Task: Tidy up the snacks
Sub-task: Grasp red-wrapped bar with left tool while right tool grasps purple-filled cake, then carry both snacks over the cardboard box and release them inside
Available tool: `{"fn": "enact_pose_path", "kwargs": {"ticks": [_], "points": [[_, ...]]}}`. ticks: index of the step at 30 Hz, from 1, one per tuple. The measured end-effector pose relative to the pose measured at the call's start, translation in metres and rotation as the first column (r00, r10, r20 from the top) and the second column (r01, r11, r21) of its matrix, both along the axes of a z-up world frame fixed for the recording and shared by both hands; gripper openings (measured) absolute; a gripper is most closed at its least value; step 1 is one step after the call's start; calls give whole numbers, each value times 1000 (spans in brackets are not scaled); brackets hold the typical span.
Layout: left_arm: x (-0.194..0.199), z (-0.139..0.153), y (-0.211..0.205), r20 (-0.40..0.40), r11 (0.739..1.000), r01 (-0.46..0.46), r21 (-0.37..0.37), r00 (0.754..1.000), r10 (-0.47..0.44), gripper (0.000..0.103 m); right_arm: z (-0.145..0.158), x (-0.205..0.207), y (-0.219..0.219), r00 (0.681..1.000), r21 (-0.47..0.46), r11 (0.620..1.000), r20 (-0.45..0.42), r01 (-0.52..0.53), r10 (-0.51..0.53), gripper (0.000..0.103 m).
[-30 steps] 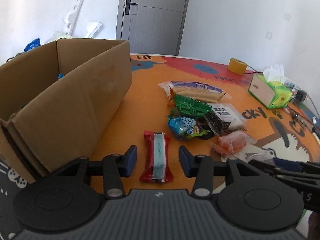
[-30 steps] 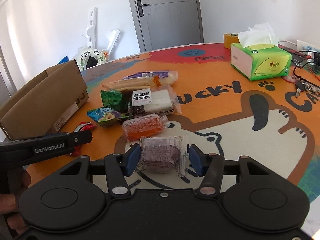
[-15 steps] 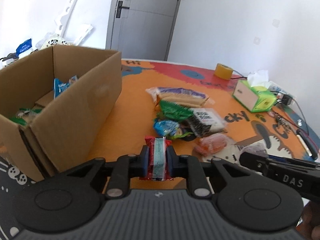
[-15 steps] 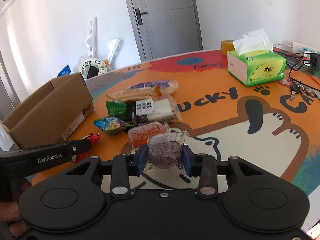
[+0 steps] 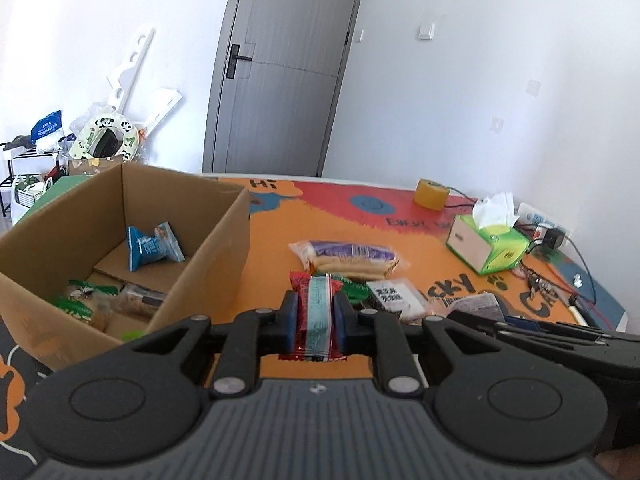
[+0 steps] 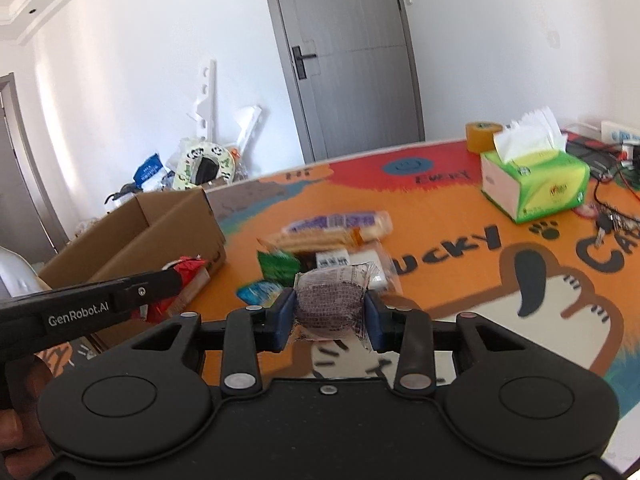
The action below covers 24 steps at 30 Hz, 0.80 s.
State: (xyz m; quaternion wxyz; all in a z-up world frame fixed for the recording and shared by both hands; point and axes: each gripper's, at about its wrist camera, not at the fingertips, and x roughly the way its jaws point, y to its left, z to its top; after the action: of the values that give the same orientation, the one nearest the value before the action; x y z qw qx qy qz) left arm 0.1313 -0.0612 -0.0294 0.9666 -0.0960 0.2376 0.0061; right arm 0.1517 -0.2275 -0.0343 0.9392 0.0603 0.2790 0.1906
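My left gripper is shut on a red snack bar with a pale blue stripe, held above the orange mat. To its left stands an open cardboard box with a blue packet and several other snacks inside. My right gripper is shut on a dark purple cake in clear wrap, also lifted off the mat. A pile of snack packets lies ahead on the mat, seen blurred in the right wrist view as the snack pile. The left gripper with its red bar shows at the left of the right wrist view.
A green tissue box and a yellow tape roll stand at the far right of the round table. Cables and keys lie near the right edge. A grey door and clutter are beyond the table.
Both grippers closed on their snacks, the left on the red bar and the right on the purple cake, then lifted them off the mat. The box interior came into view.
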Motion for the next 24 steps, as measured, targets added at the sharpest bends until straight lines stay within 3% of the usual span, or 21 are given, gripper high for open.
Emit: {"fn": "enact_pose_path", "kwargs": {"ticks": [16,24], "points": [[-16,44,33,109,998,-59,-5,992,59,18,38,4,33,993,24,998,105,-65,62,37],[-21,50,59,129,993,-115,-8,985,115,18,47,6,52,986,33,994,130,-109,104,37]]}}
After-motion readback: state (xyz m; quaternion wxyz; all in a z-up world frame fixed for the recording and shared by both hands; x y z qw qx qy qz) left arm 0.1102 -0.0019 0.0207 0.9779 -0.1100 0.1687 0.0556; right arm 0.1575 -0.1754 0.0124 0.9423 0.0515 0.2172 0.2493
